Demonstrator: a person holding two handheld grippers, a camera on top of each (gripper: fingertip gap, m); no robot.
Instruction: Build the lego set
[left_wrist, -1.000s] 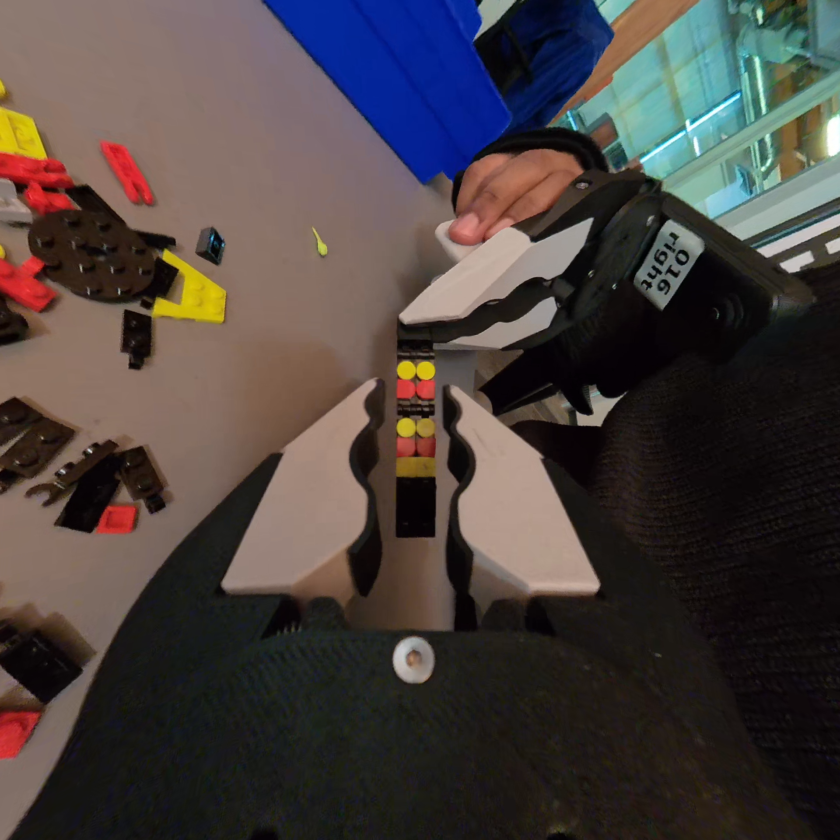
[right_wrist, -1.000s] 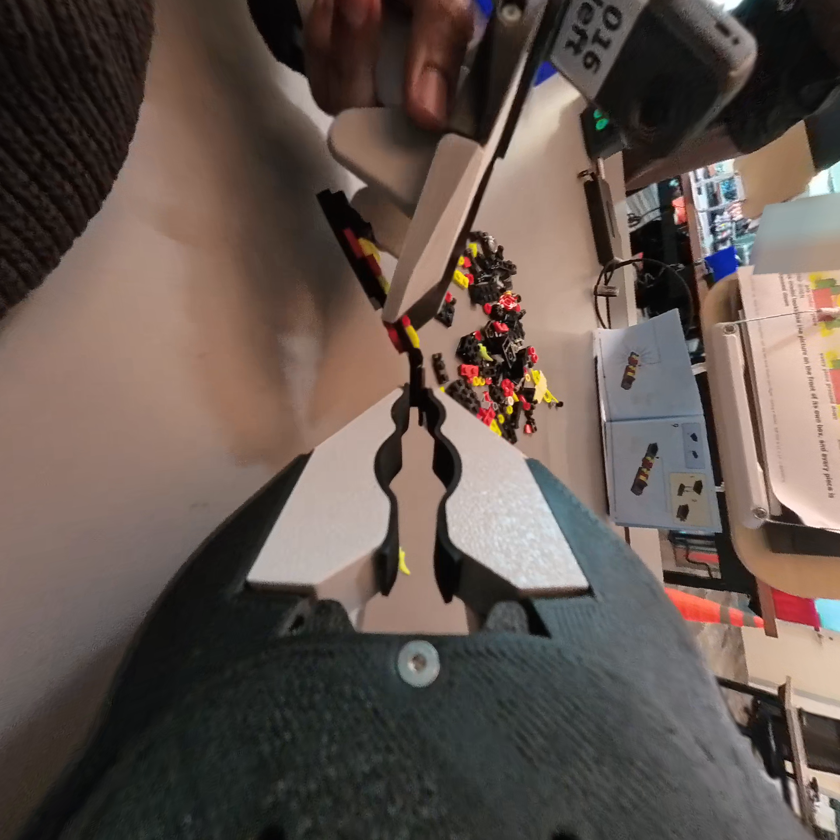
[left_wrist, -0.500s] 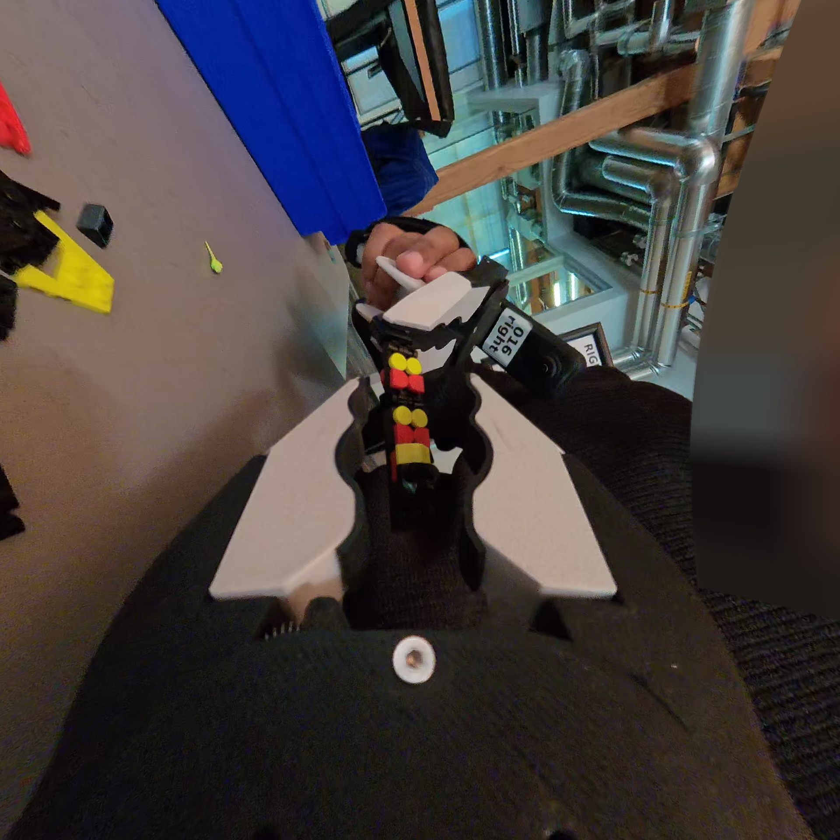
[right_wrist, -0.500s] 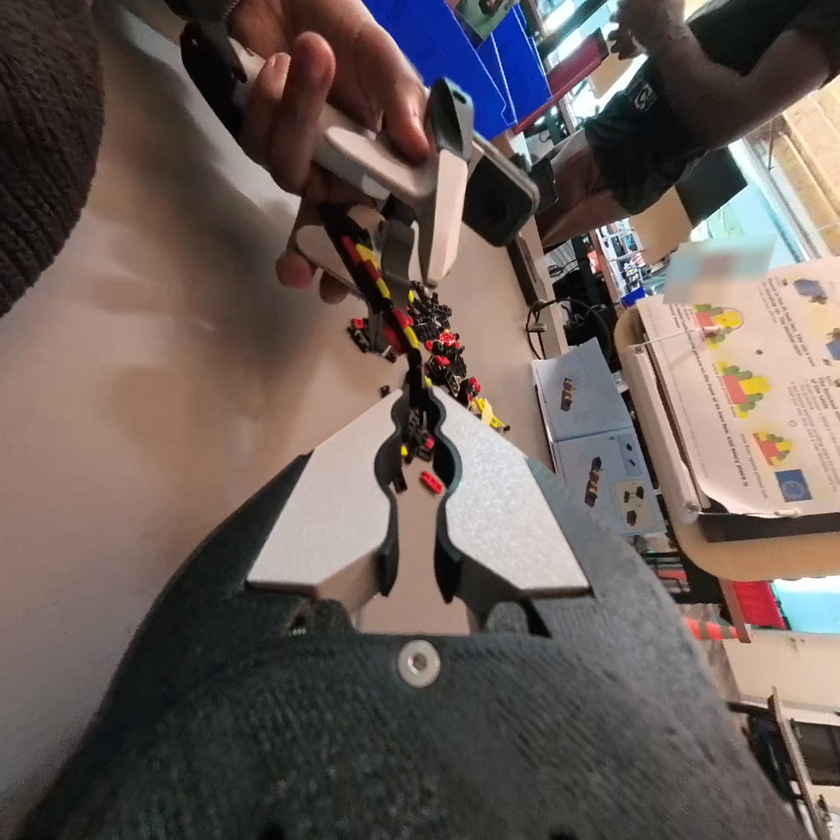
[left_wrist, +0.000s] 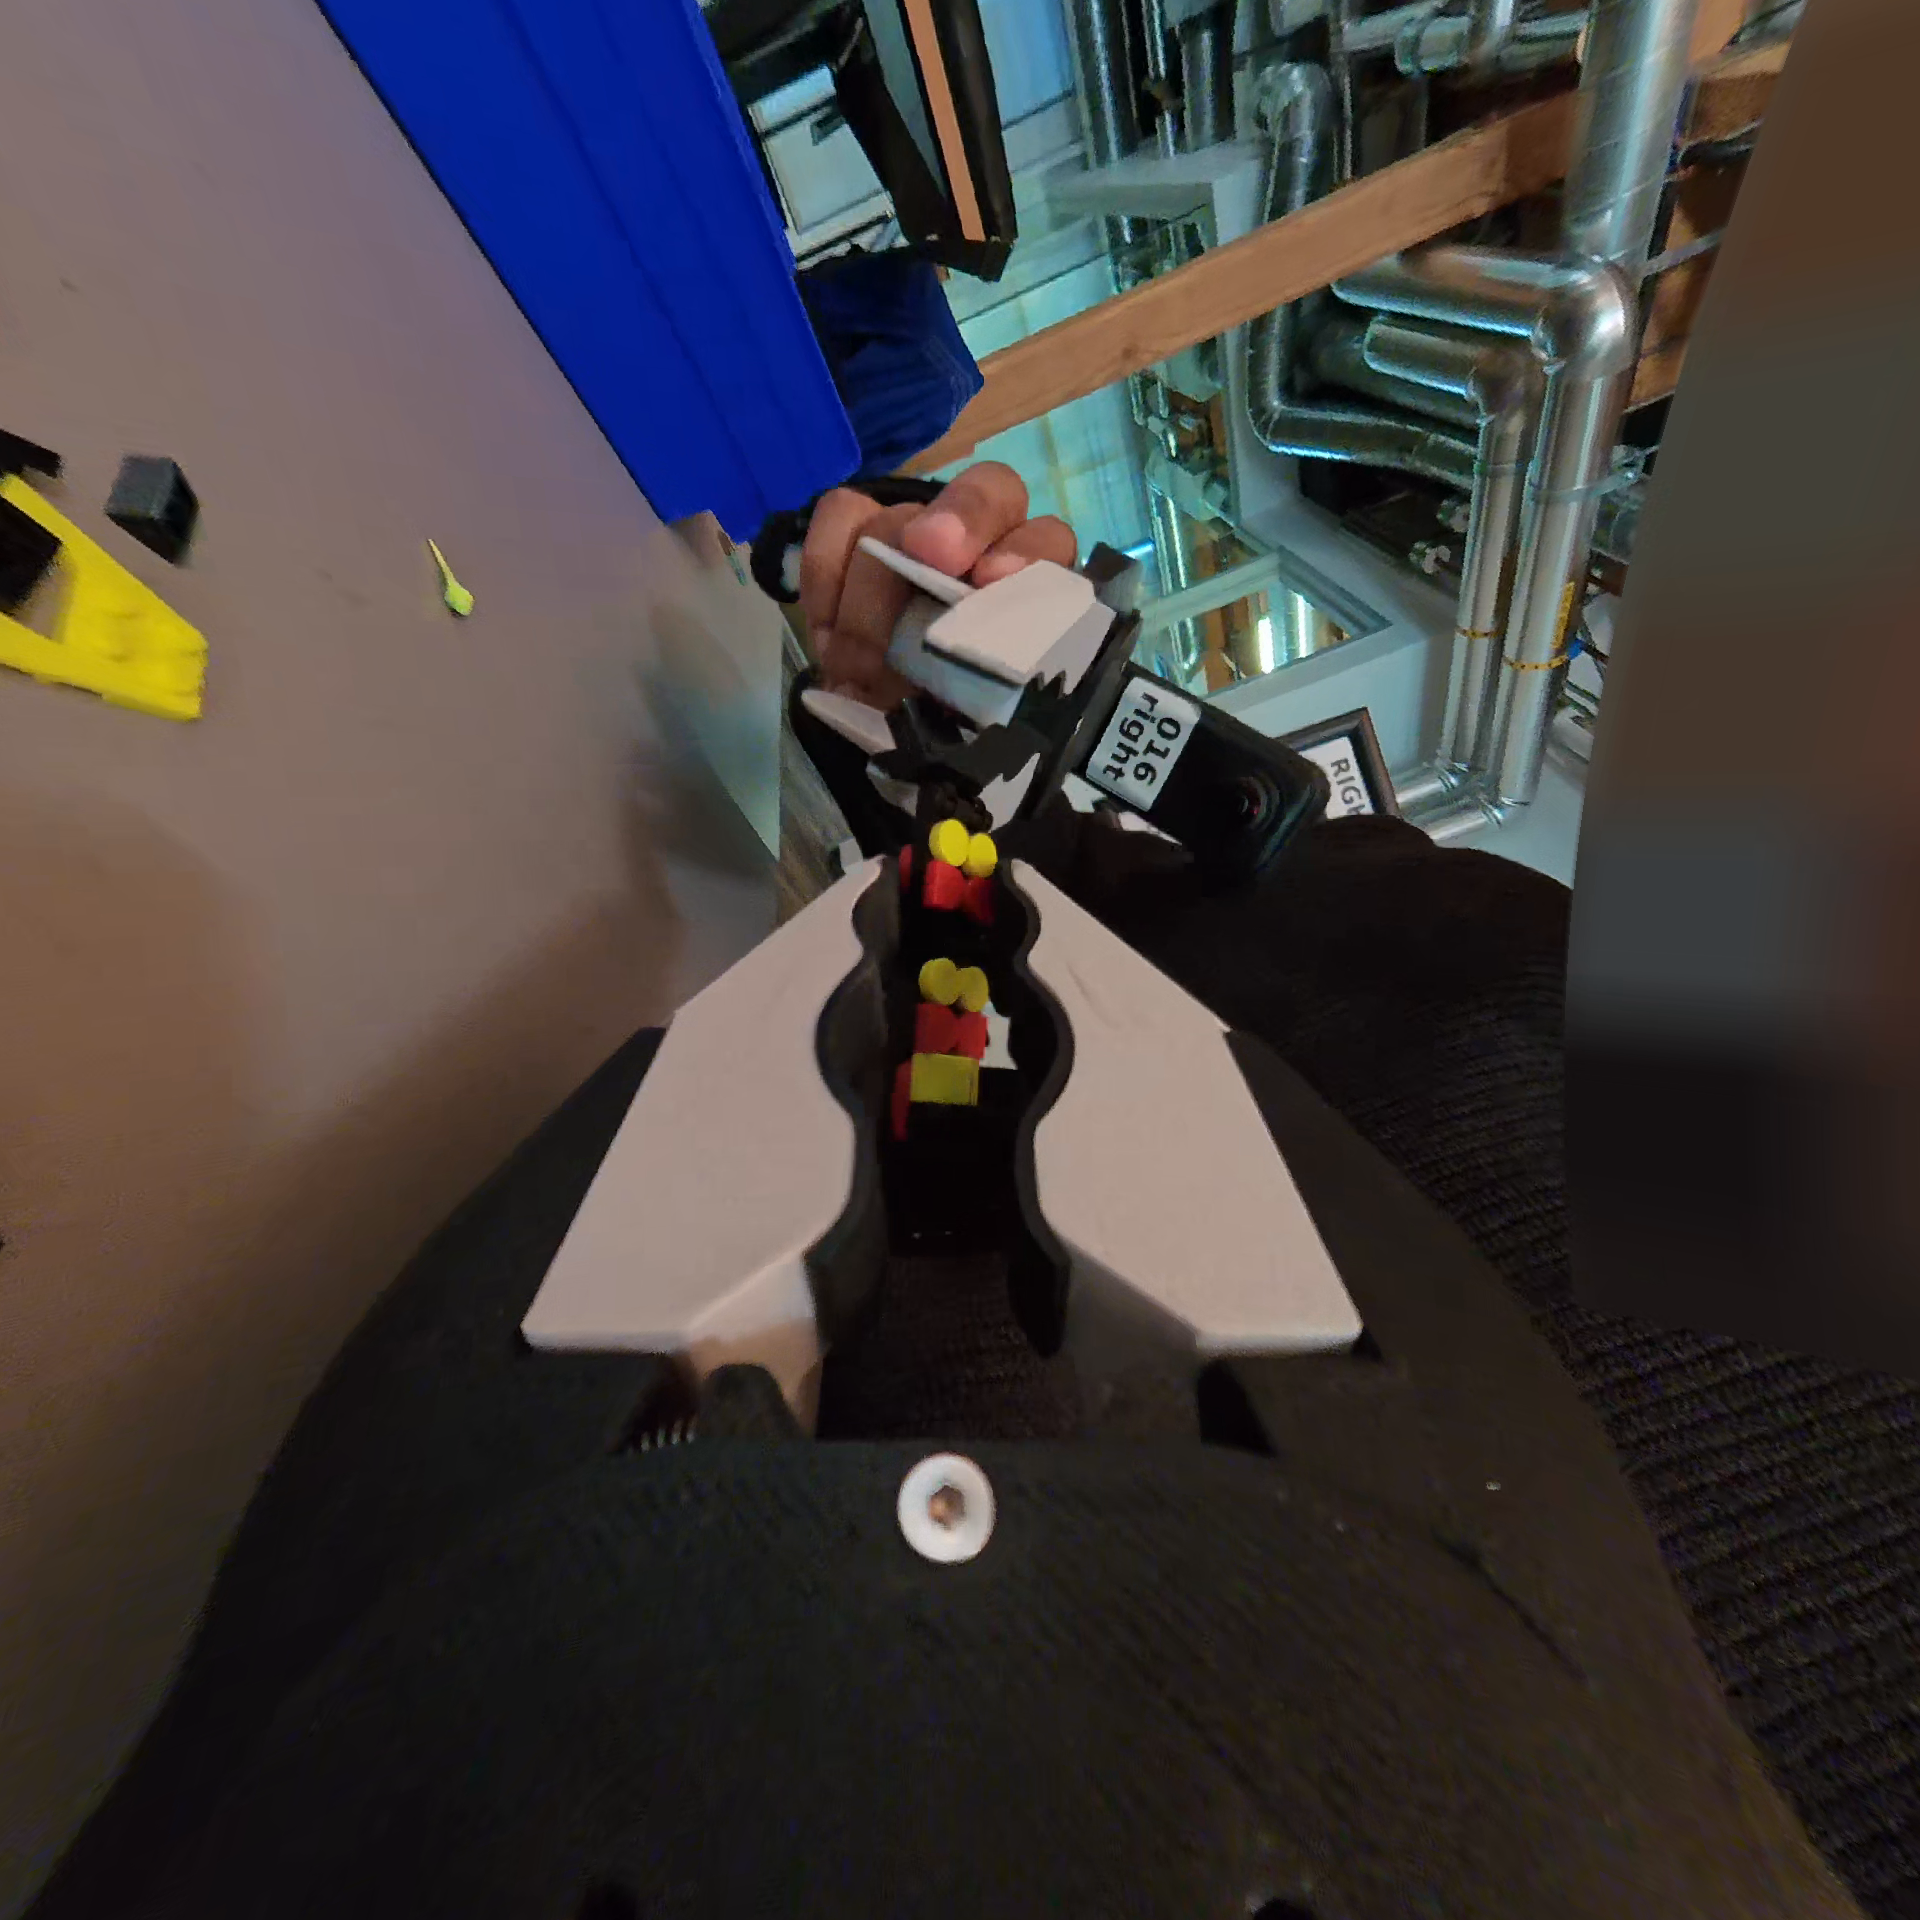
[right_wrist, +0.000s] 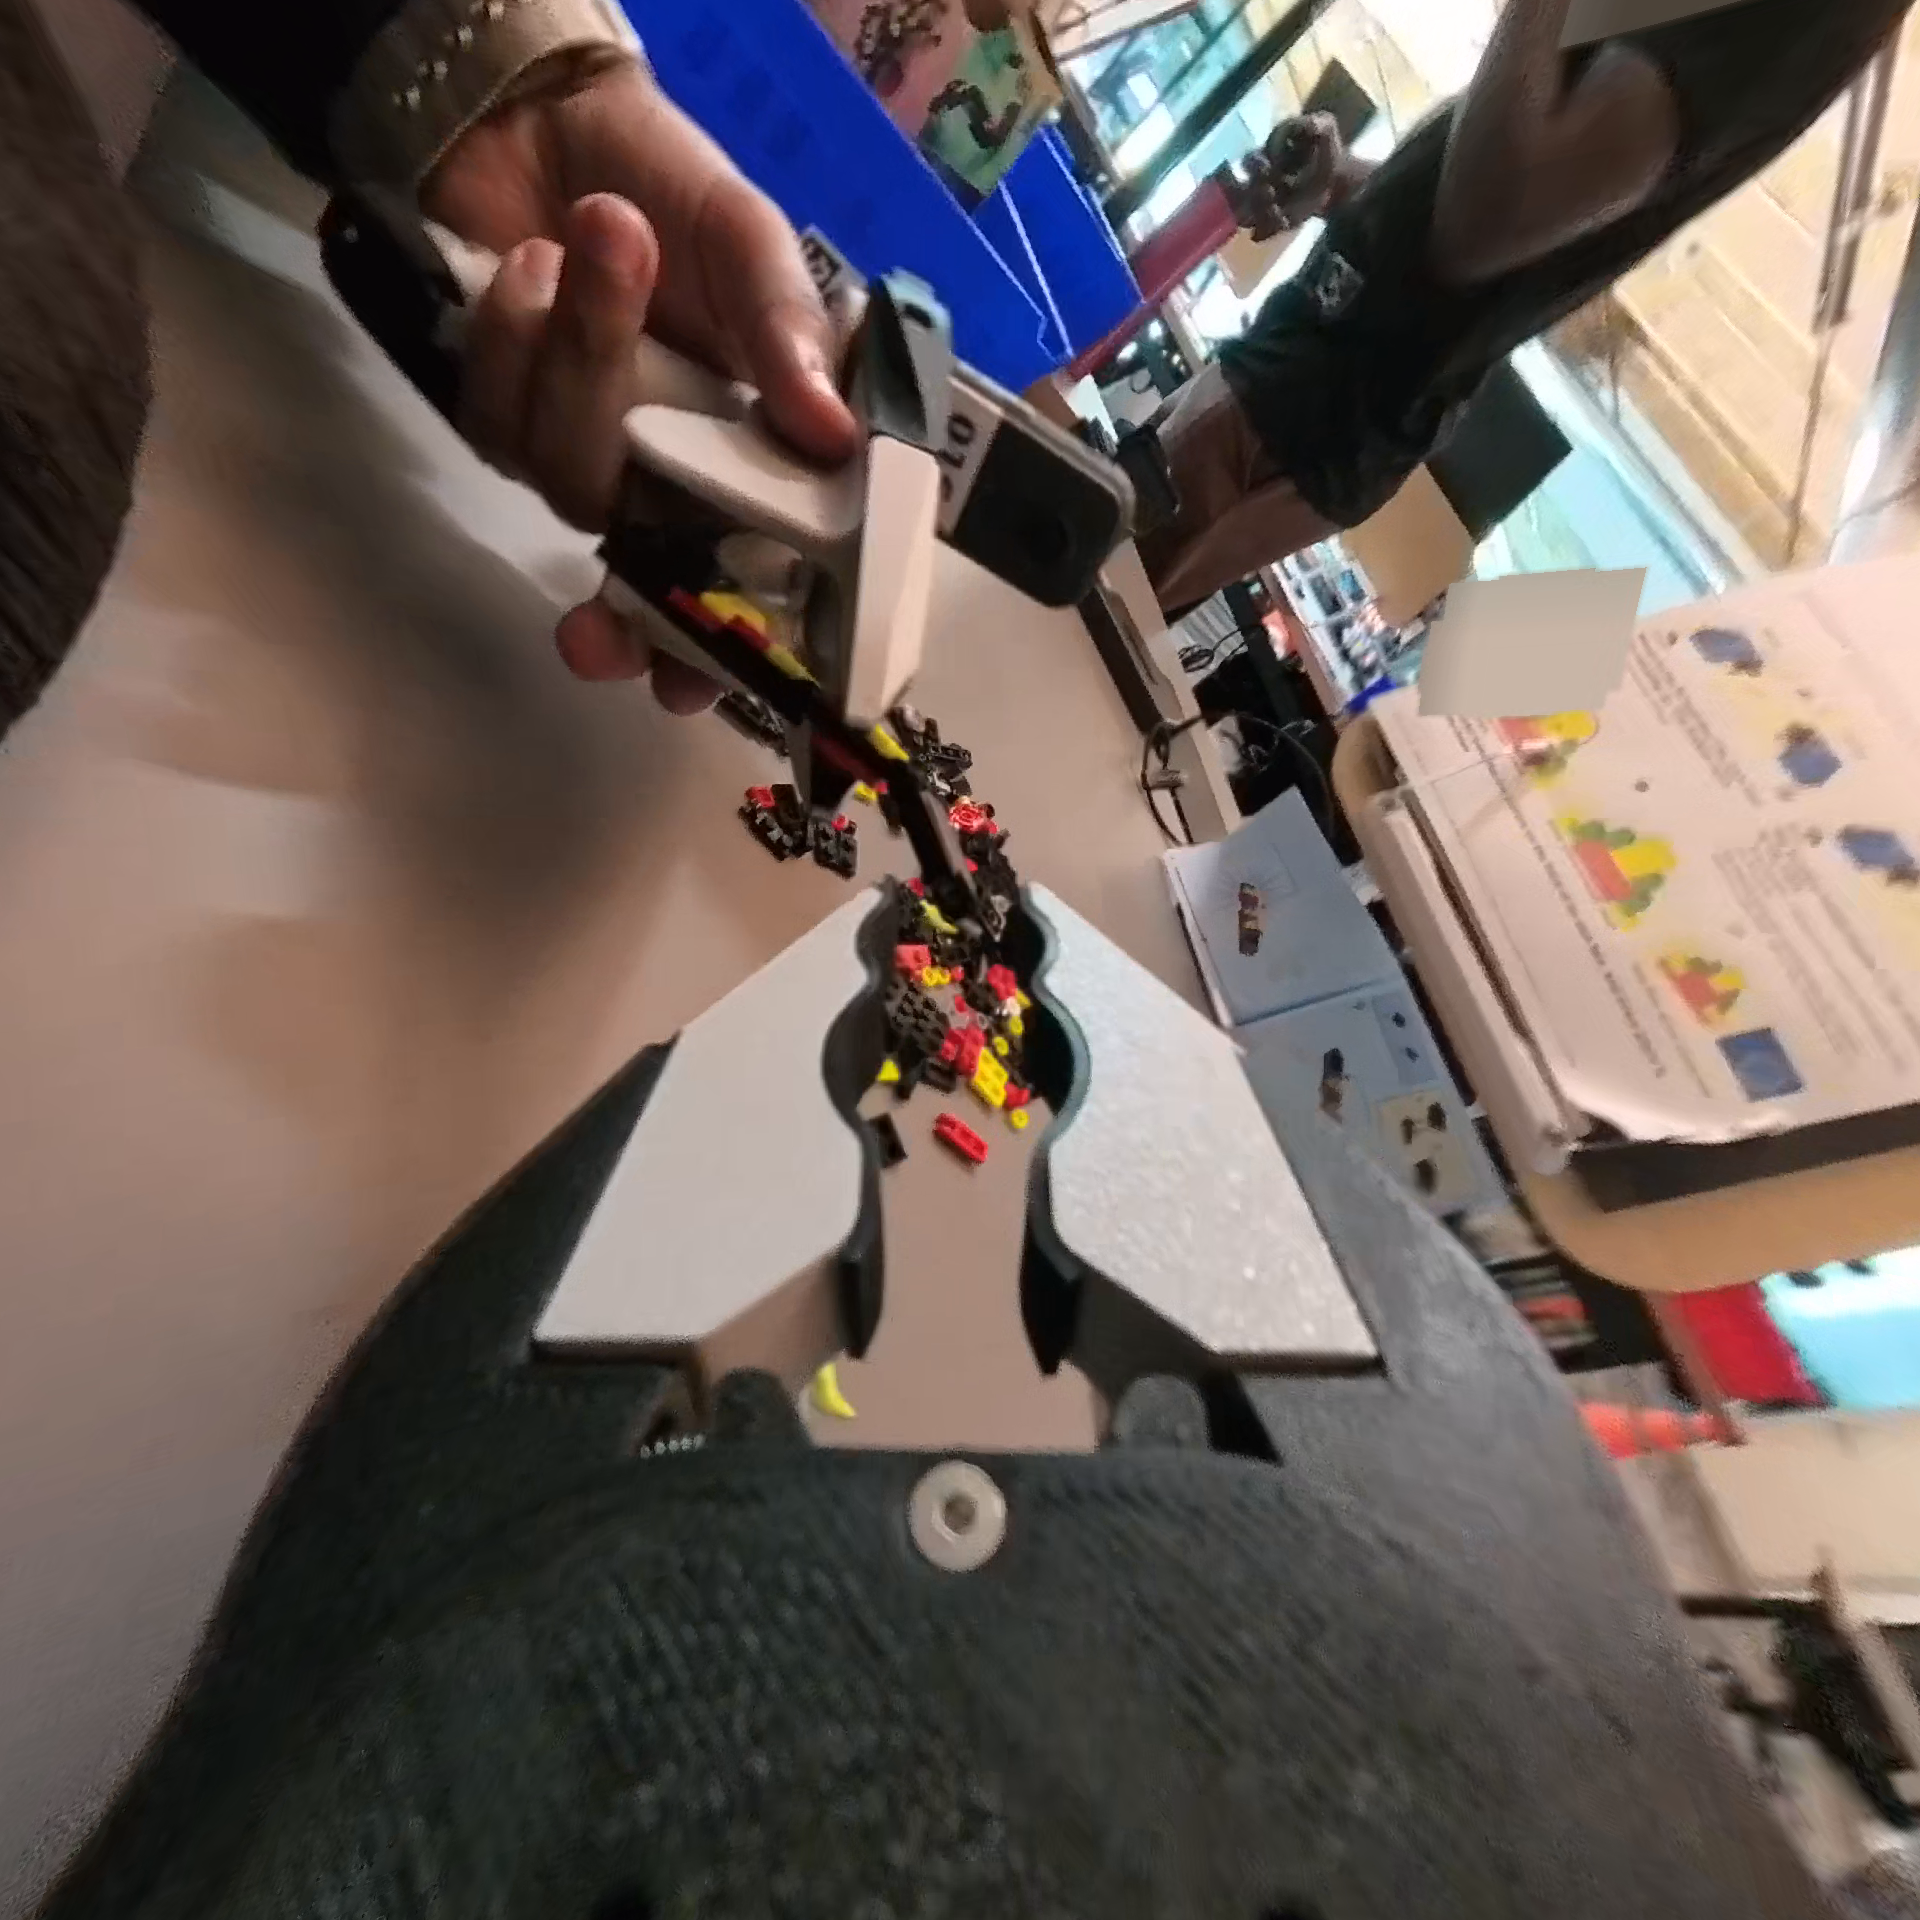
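The desk (right_wrist: 312, 935) is a broad grey-beige top, and far out on it lies a loose pile of black, red and yellow lego pieces (right_wrist: 951, 997), with an open instruction booklet (right_wrist: 1309, 997) beyond. Both tools are lifted off the desk, so I judge this a mid-build step: the half-built strip is being held up in the air, probably for checking or re-gripping before another piece goes on. The left claw (left_wrist: 951, 904) is narrowed around the lego assembly (left_wrist: 945, 1049), a long black strip with yellow and red studs lying lengthwise between its fingers and sticking out past the tips. The right claw (right_wrist: 951, 914) stands slightly parted; the strip's far end reaches its tips, but I cannot tell whether it grips it. Next, I'd guess, the right claw must fetch a piece from the pile while the left keeps the strip steady.
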